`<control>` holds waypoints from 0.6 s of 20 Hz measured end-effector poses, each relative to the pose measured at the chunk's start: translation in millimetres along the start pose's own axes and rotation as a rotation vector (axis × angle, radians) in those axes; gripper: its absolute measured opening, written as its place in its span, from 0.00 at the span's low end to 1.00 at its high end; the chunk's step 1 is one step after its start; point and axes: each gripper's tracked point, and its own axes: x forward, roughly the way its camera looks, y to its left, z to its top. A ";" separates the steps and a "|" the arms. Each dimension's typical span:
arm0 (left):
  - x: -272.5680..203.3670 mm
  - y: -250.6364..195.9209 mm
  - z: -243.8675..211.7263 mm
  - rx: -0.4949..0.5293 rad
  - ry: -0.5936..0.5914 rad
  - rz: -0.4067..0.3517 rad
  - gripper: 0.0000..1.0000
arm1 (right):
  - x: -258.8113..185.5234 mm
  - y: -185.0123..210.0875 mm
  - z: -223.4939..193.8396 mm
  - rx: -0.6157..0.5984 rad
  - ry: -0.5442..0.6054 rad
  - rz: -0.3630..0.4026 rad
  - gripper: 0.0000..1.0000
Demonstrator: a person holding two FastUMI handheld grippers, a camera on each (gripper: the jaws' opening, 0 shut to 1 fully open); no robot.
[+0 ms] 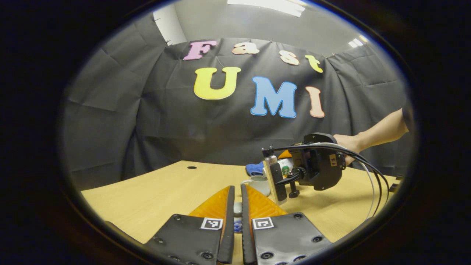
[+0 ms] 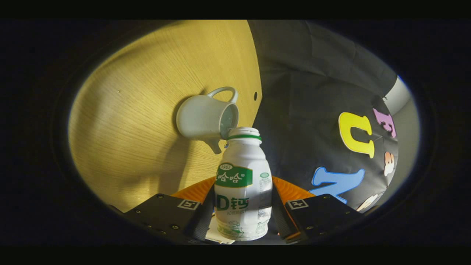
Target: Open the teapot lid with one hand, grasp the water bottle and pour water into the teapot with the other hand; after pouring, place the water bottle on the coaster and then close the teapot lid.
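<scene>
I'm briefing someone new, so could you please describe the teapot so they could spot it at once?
Start at the wooden table; on it, just beyond the mouth of the tilted bottle held in the right gripper, stands the teapot. It is small, plain white, lid off, with a loop handle and short spout, unlike the labelled bottle.

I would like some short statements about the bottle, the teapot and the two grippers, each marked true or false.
1. The right gripper is shut on the bottle. True.
2. The bottle has its cap on. False: its mouth is open.
3. The teapot has its lid off. True.
4. The bottle stands upright on the table. False: it is tipped, mouth toward the teapot's opening.
5. The left gripper is wide open. False: its fingers are nearly together.
</scene>
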 end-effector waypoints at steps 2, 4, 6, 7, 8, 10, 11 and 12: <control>-2.0 -0.3 1.0 -0.001 0.000 0.001 0.19 | -1.1 -0.3 0.6 -0.017 0.002 -0.001 0.71; -2.1 0.6 1.0 0.002 0.000 0.002 0.19 | -0.8 -1.3 1.0 -0.029 0.002 -0.003 0.71; -1.0 0.1 -0.3 0.005 0.002 0.001 0.19 | -0.8 -1.6 1.2 -0.045 0.005 -0.002 0.71; -1.8 0.0 -1.3 0.007 0.006 0.001 0.19 | -1.6 -1.1 1.1 -0.053 0.007 0.000 0.71; -2.1 1.0 -1.1 0.010 0.007 0.004 0.19 | -0.3 -0.9 1.6 -0.057 0.005 0.000 0.71; -2.0 2.6 -1.2 0.015 0.008 0.007 0.19 | -0.8 -3.0 1.7 -0.073 0.007 -0.002 0.71; -2.7 2.9 -1.0 0.016 0.007 0.007 0.19 | -0.9 -4.9 2.1 -0.083 0.006 -0.007 0.71; -3.2 3.3 -0.3 0.017 0.006 0.008 0.19 | -0.6 -6.3 2.3 -0.093 0.006 -0.012 0.71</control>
